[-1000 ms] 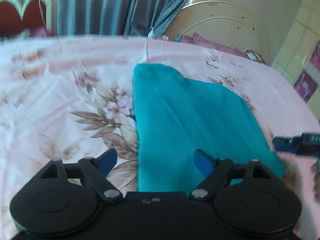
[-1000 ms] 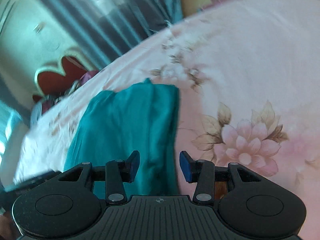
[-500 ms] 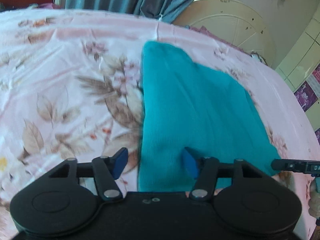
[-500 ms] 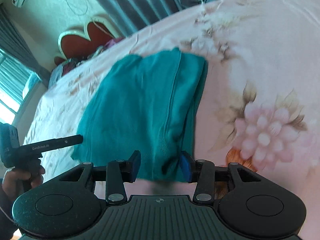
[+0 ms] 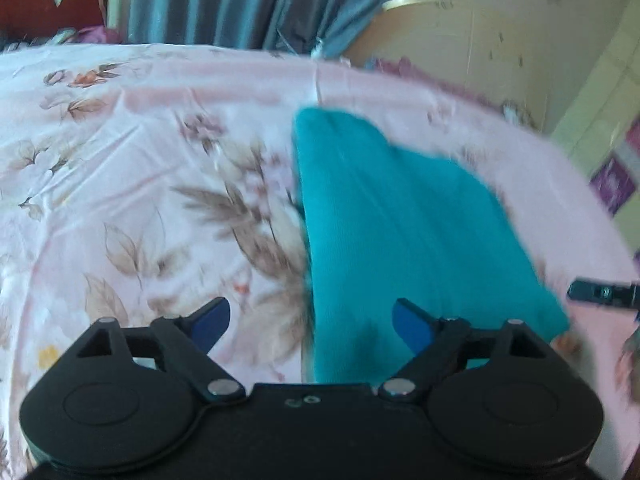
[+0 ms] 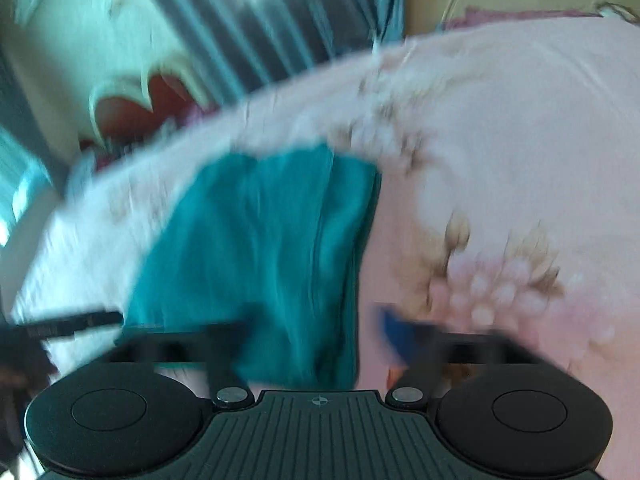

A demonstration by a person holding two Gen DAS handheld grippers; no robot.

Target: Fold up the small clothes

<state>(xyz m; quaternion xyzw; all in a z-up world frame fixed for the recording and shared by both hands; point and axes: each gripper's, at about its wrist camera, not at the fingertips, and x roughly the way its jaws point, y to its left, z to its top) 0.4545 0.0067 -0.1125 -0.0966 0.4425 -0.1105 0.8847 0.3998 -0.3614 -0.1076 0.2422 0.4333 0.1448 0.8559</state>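
Bed: we see a bed sheet point(image 5: 160, 168) in pale pink with a brown and rose flower print, filling most of both wrist views.
Curtain: we make out a blue-grey curtain point(image 5: 240, 0) hanging behind the far edge of the bed, with a red headboard point(image 5: 44, 4) edged in cream to its left.
Garment: our teal garment point(image 5: 400, 232) lies flat on the sheet, folded into a long shape that narrows toward the far end; a seam runs along its length in the right wrist view point(image 6: 260, 248).
Left gripper: our left gripper point(image 5: 311, 322) has its jaws apart and opening; the garment's near left edge lies between the blue pads point(image 5: 412, 326), and neither pad presses on it.
Right gripper: our right gripper point(image 6: 316, 332) is blurred, its jaws apart and opening over the garment's near right edge; we see nothing clamped. Its tip also shows at the right edge of the left wrist view point(image 5: 600, 292).
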